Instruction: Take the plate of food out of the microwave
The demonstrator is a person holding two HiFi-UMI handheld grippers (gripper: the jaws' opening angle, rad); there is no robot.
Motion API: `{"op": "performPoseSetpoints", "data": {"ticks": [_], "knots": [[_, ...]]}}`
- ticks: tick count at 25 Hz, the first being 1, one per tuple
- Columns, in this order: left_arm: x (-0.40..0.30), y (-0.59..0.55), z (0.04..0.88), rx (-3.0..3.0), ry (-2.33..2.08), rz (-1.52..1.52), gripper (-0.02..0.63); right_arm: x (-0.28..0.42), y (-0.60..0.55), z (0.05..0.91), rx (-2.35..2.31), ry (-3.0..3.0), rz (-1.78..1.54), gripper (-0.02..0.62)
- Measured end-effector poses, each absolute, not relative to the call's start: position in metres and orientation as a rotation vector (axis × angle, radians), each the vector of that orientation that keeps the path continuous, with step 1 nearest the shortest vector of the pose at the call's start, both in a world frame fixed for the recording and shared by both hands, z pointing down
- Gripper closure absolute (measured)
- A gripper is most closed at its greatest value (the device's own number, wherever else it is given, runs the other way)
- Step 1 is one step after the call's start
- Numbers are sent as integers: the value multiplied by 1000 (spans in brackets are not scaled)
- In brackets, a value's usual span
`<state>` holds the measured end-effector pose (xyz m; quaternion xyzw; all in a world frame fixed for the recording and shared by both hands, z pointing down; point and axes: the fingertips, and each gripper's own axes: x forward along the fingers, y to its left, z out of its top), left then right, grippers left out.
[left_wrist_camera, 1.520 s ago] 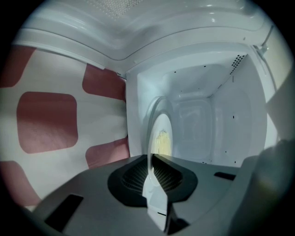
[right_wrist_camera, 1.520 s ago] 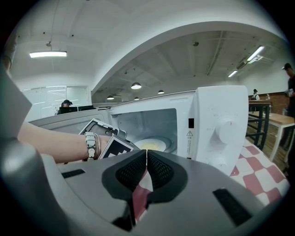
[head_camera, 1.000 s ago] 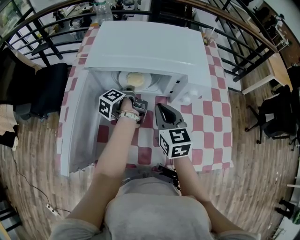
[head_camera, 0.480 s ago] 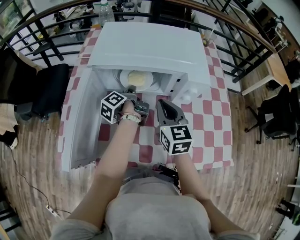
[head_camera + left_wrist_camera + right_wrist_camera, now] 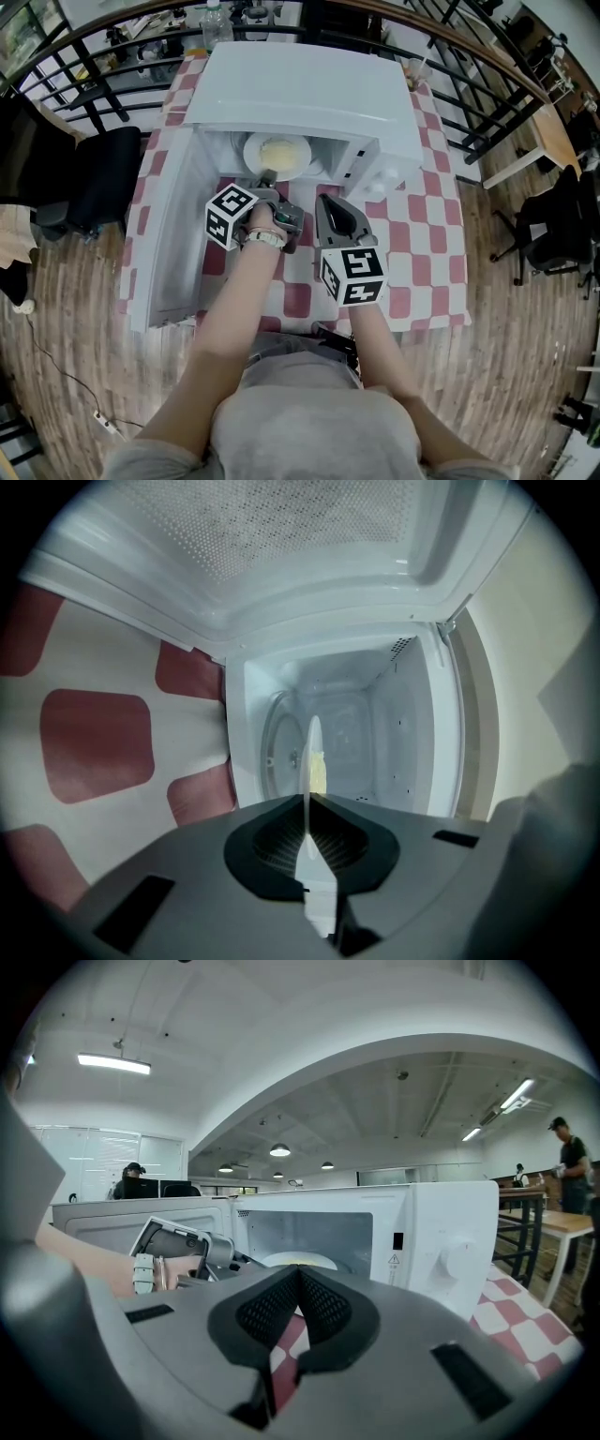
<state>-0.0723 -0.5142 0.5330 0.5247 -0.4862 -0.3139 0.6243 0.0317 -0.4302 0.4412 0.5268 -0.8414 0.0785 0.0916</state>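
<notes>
A white plate (image 5: 277, 155) with yellow food (image 5: 279, 150) sits at the mouth of the open white microwave (image 5: 300, 89). My left gripper (image 5: 265, 178) is shut on the plate's near rim. In the left gripper view the plate (image 5: 314, 747) shows edge-on, clamped between the jaws of the left gripper (image 5: 307, 803), with the food (image 5: 320, 772) on its right side. My right gripper (image 5: 322, 199) hangs shut and empty over the checkered table, just right of the left one. The right gripper view shows the right gripper (image 5: 298, 1271), the plate (image 5: 298, 1260) and the left gripper's body (image 5: 183, 1244).
The microwave door (image 5: 164, 234) stands swung open to the left. The red and white checkered tablecloth (image 5: 412, 234) lies in front. A cup with a straw (image 5: 414, 70) and bottles (image 5: 211, 17) stand behind the microwave. A black railing (image 5: 487, 103) runs round the table.
The plate has slid outward from the microwave cavity and more of it shows past the top edge. The left gripper has drawn back slightly with it. The right gripper stays put.
</notes>
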Motion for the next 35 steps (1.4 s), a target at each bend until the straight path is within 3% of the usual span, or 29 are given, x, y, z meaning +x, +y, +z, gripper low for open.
{"op": "performPoseSetpoints", "data": {"ticks": [35], "knots": [[-73, -442, 492, 1295, -1021, -800, 592, 22, -390, 426, 1625, -2519, 208, 571]]}}
